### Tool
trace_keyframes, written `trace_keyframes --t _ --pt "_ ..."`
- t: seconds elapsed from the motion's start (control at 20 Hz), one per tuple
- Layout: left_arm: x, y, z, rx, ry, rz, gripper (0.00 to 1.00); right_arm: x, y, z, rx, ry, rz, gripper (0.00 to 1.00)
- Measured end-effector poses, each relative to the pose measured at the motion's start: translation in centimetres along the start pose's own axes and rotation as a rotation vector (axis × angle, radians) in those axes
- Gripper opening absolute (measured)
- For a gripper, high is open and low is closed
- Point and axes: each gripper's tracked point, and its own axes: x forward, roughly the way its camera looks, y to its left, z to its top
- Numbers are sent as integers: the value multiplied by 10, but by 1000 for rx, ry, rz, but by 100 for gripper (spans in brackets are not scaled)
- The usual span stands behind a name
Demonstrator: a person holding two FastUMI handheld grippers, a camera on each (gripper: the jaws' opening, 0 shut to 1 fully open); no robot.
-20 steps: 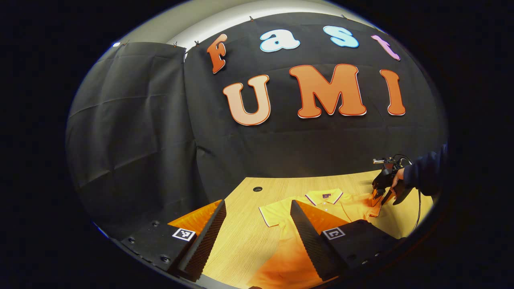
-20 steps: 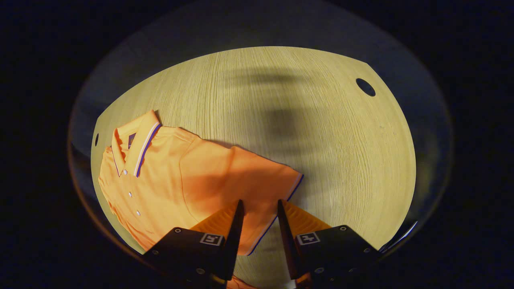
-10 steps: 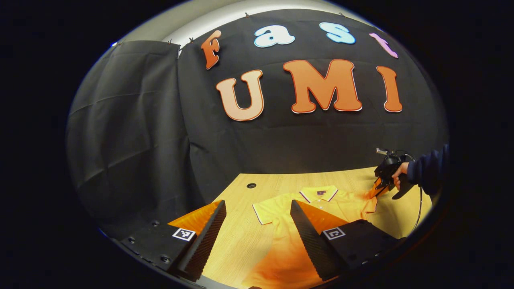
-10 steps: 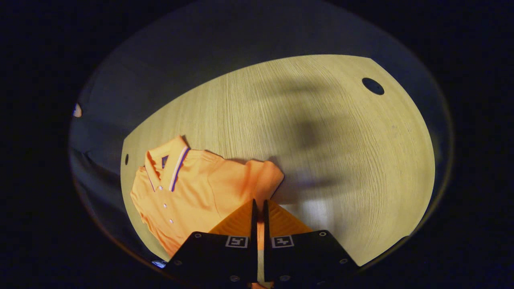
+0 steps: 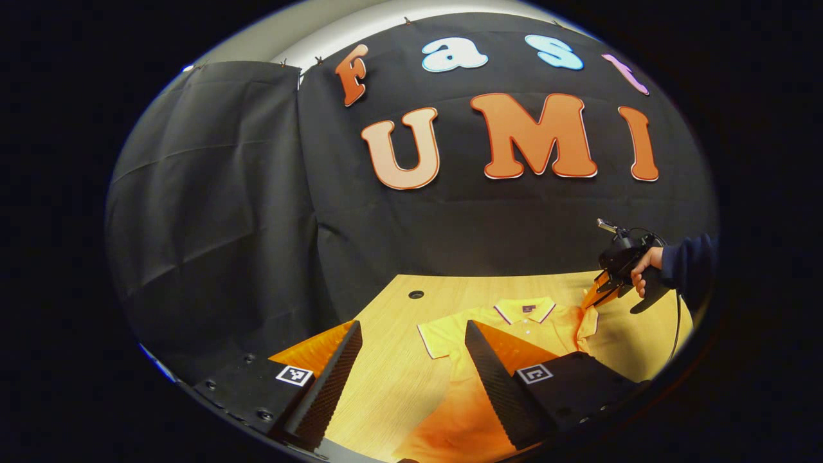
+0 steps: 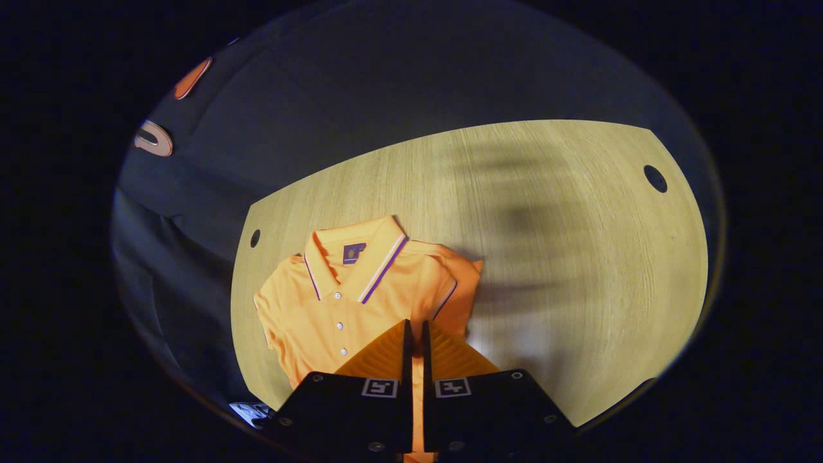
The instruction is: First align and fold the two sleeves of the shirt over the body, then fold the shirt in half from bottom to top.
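Biggest thing here is the wooden counter, light grain, with round cable holes near its far corners, one at about 2 o'clock in the right gripper view and one at roughly 9 o'clock.

On it lies the orange polo shirt, front side up, button placket showing, collar striped at the edge and pointing toward 12 o'clock in the right gripper view. It sits left of centre in that view. In the left gripper view the same shirt is around 5 o'clock, with one short sleeve lying flat and spread out on the counter.

The other sleeve is lifted up off the counter and bunched toward the shirt body. The right gripper has it: jaws are squeezed nearly together with orange cloth pinched in the thin gap between them. From the left gripper view you can see that gripper at about 3 o'clock, held by a hand in a dark sleeve, cloth pulled up to it.

The left gripper hangs above the counter at the shirt's near side, jaws spread wide with nothing between them.
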Motion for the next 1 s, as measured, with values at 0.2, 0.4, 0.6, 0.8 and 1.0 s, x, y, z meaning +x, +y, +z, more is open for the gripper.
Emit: trace_keyframes --t 0.2,0.4,0.6,0.8,1.0 --pt "5 15 -16 -49 54 47 99 0 38 -3 31 13 116 16" --pt "7 23 -19 -119 79 60 99 -1 41 5 29 -22 127 43" --pt "29 30 -17 -139 106 56 99 -21 31 13 -15 -96 91 80" --pt "64 23 -21 -151 163 -29 99 -58 46 19 -106 -210 119 89" --pt "108 4 -42 -189 265 -174 99 -95 44 11 -175 -308 61 96"
